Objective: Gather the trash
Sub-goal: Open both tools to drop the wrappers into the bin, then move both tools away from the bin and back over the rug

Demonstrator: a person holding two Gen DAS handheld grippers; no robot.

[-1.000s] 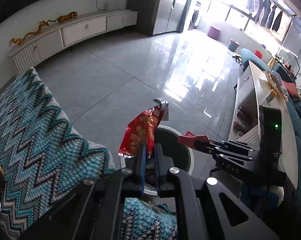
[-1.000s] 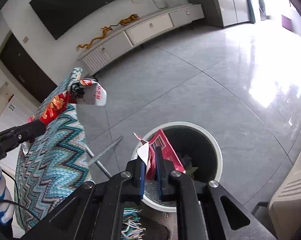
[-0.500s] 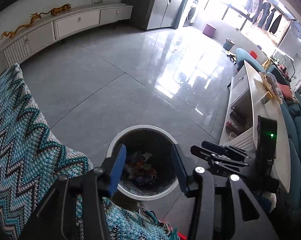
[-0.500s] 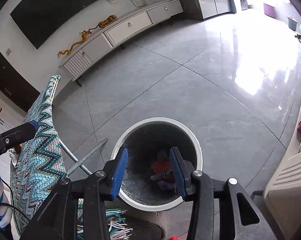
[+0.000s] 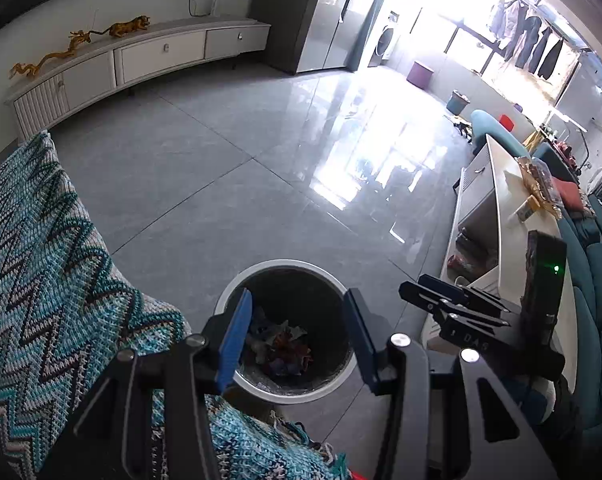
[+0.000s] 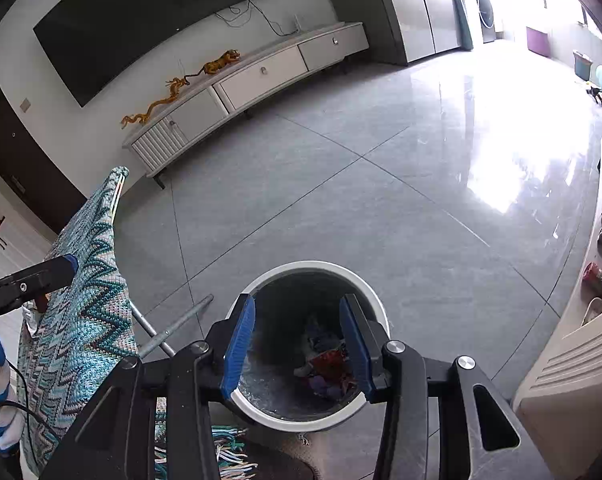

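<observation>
Spreading to the left of both grippers, a zigzag knitted blanket (image 5: 57,280) hangs just beside the white bin (image 6: 375,304), which stands on the grey floor directly below and ahead of the blue fingertips. The left gripper (image 5: 297,336) and right gripper (image 6: 297,340) have both just been opening; their jaws now stand partly apart with nothing between them. Crumpled wrappers (image 6: 329,364) lie in the bin's bottom.

Zigzag blanket (image 5: 53,280), TV cabinet (image 6: 257,76)
</observation>
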